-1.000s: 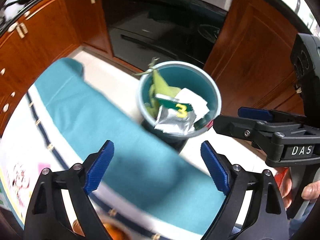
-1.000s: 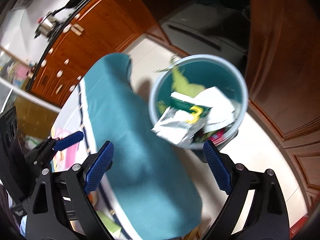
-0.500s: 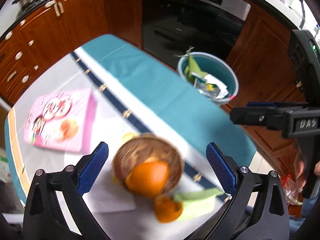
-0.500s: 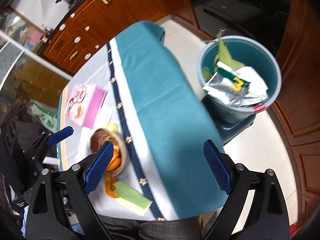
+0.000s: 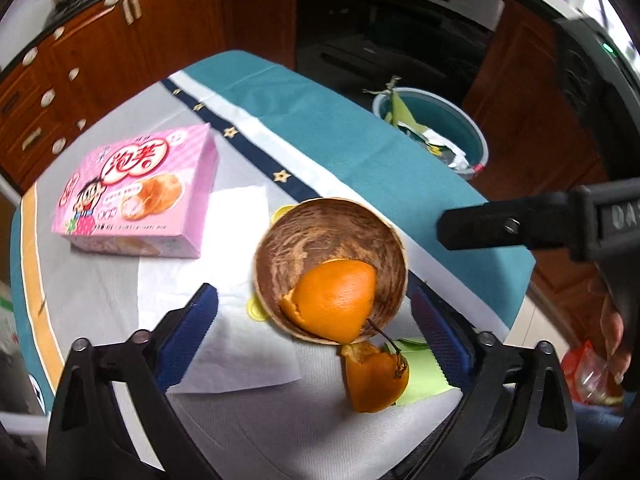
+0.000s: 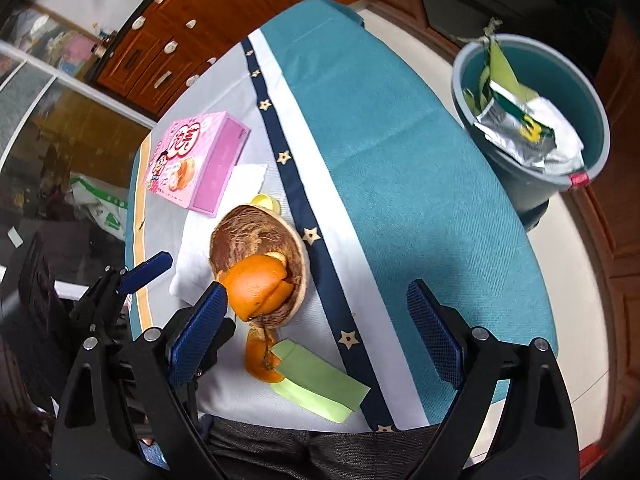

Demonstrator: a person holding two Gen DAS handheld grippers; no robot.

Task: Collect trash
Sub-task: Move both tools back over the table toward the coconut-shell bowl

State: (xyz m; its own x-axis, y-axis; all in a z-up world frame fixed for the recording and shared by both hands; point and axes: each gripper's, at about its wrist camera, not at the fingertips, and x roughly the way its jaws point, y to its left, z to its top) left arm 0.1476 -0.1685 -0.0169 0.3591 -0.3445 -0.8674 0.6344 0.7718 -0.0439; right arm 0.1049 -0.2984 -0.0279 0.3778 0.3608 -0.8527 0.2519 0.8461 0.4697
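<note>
A wooden bowl (image 5: 320,240) on the table holds a large orange peel (image 5: 336,300). A second orange peel (image 5: 376,376) lies beside it on a green paper slip (image 5: 420,376). My left gripper (image 5: 316,336) hovers over the bowl with its jaws closing; the bowl shows between the pads, which do not touch it. My right gripper (image 6: 316,332) stands open over the tablecloth and holds nothing, with the bowl (image 6: 256,240), peel (image 6: 260,360) and green slip (image 6: 320,384) by its left finger. The teal bin (image 6: 516,188) on the floor holds wrappers.
A pink snack box (image 5: 136,196) lies on the table beyond a white napkin (image 5: 224,280). A small yellow piece (image 5: 256,308) peeks from under the bowl. Wooden cabinets and a dark oven ring the table. The bin (image 5: 452,120) stands past the table's far edge.
Both grippers have swung back from over the bin to the table. The bowl, peels and pink box have come into view, and the bin has receded.
</note>
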